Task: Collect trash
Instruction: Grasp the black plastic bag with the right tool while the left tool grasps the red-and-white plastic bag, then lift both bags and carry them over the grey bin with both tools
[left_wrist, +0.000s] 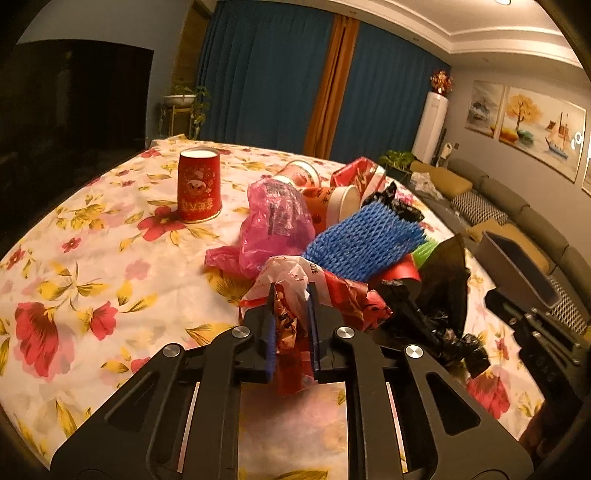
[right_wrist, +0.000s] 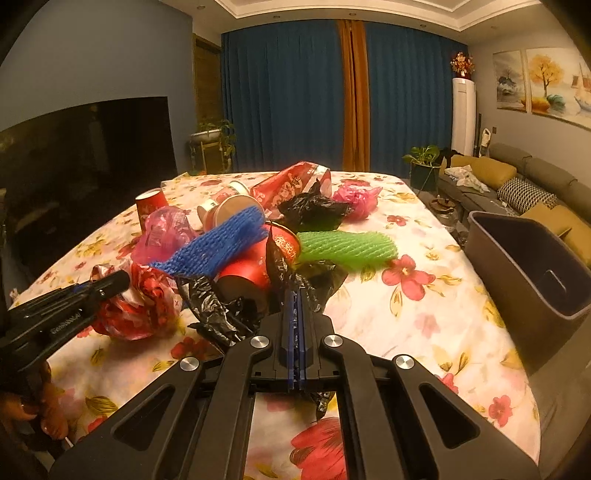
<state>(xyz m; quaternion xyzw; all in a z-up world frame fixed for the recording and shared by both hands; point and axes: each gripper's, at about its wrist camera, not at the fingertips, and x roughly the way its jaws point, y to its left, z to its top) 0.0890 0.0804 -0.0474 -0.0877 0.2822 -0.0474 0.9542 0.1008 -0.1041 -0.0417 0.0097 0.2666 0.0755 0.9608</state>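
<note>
Trash lies heaped in the middle of the flowered desk (right_wrist: 424, 325): two foam nets – one blue (right_wrist: 218, 243), one green (right_wrist: 347, 247) – two pink plastic bags, one beside the blue net (left_wrist: 273, 221) and one at the far side of the heap (right_wrist: 356, 199), plus crumpled black bags (right_wrist: 314, 210) and a red foil wrapper (right_wrist: 291, 184). One red paper cup (left_wrist: 198, 186) stands upright, apart from the heap; at least three more cups lie tipped among the litter, the nearest of them red (right_wrist: 255, 273) under the blue net.

Left claw (left_wrist: 291, 295) is clamped on a crumpled red-and-white plastic bag (left_wrist: 295, 273) at the near edge of the heap, its pads pinching the film. Right claw (right_wrist: 295, 295) is pressed nearly together on a fold of black plastic bag (right_wrist: 317, 277) – the film shows in front of and below the pads.

One dark waste bin (right_wrist: 528, 269) stands just beside the desk's right edge, its mouth tipped toward the heap.
</note>
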